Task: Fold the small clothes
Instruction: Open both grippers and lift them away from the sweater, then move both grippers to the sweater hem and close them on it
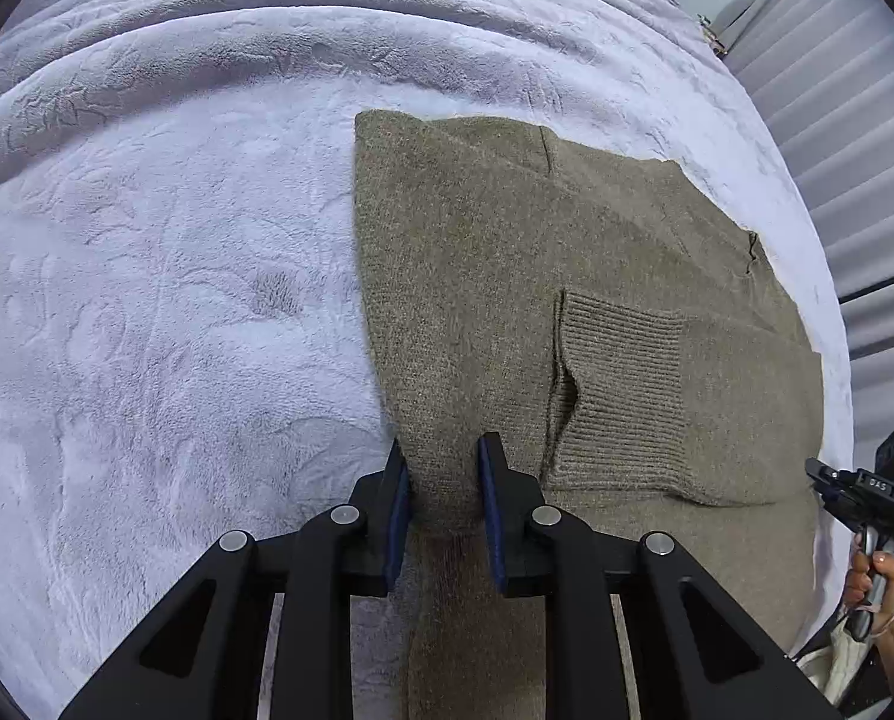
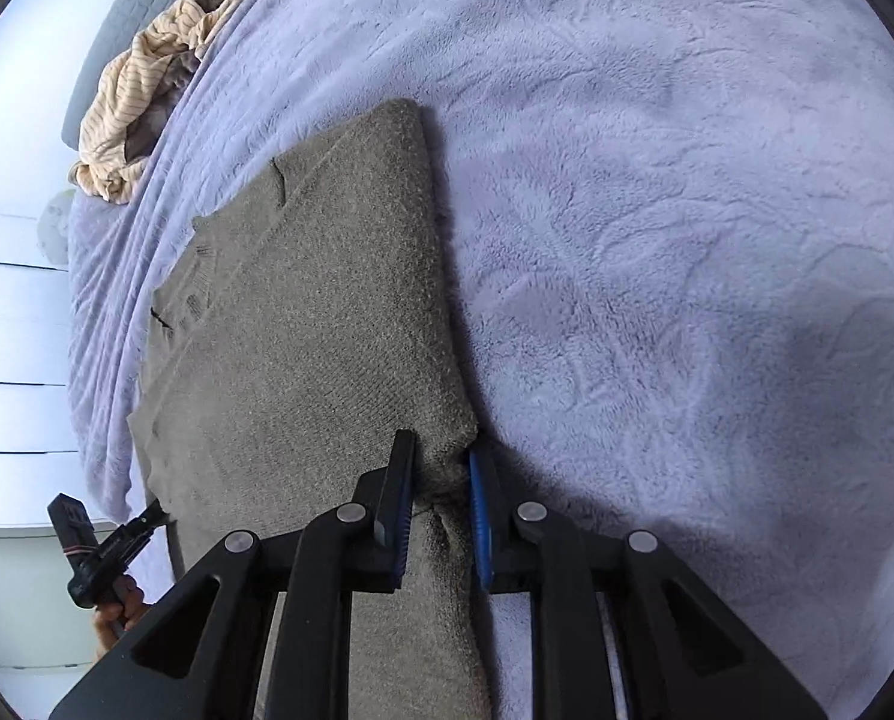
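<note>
Now both claws are clamped on the olive knit sweater [image 1: 507, 276] lying on the lilac blanket [image 1: 165, 300]: left gripper [image 1: 444, 498] pinches one near corner, right gripper [image 2: 441, 504] the other, fabric bunched between narrow jaws

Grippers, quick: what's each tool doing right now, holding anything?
Left tool: closed on the near left edge of the olive knit sweater.
Right tool: closed on the sweater's near right corner.
</note>
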A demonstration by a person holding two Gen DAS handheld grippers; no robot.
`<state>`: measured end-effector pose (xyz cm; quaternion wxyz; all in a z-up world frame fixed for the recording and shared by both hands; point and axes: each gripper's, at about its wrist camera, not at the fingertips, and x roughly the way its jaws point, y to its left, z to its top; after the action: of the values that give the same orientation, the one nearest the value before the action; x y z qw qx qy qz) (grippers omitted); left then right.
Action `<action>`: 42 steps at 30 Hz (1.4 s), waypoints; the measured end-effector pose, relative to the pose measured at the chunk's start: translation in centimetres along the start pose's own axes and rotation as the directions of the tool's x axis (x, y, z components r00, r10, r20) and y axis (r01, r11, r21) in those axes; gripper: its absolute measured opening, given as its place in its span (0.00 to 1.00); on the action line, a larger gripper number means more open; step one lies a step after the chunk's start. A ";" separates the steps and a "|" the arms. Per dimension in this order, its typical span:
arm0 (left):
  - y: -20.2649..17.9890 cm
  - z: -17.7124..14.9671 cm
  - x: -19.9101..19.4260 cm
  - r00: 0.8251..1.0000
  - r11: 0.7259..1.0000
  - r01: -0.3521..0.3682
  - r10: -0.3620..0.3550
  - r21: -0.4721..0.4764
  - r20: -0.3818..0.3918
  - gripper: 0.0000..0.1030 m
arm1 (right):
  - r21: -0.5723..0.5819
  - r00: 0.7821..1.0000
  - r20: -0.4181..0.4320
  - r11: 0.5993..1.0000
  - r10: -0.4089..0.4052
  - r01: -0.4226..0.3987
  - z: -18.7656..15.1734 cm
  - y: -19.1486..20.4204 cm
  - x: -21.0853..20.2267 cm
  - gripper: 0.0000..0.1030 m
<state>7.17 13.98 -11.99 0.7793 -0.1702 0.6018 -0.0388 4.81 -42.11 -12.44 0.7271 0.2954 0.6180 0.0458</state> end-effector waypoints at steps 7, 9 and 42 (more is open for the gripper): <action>-1.7 -1.3 -1.0 0.991 0.990 -0.136 0.136 0.038 -0.013 0.68 | 0.028 1.000 -0.008 1.000 -0.011 0.011 -0.7 1.1 -1.0 0.26; -2.0 -2.0 -1.6 0.990 0.989 -0.143 0.144 0.044 -0.014 0.70 | 0.026 1.000 -0.008 0.999 -0.019 0.019 -1.2 1.5 -1.6 0.27; -9.8 -9.6 -4.2 0.960 0.964 -0.213 0.237 0.158 -0.148 0.89 | -0.444 0.978 -0.118 0.890 -0.173 0.104 -10.7 10.8 -3.9 0.92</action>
<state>-1.74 3.81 -7.18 0.7359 -0.0415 0.6758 -0.0059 -2.80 -30.89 -4.44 0.7261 0.0760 0.6659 0.1535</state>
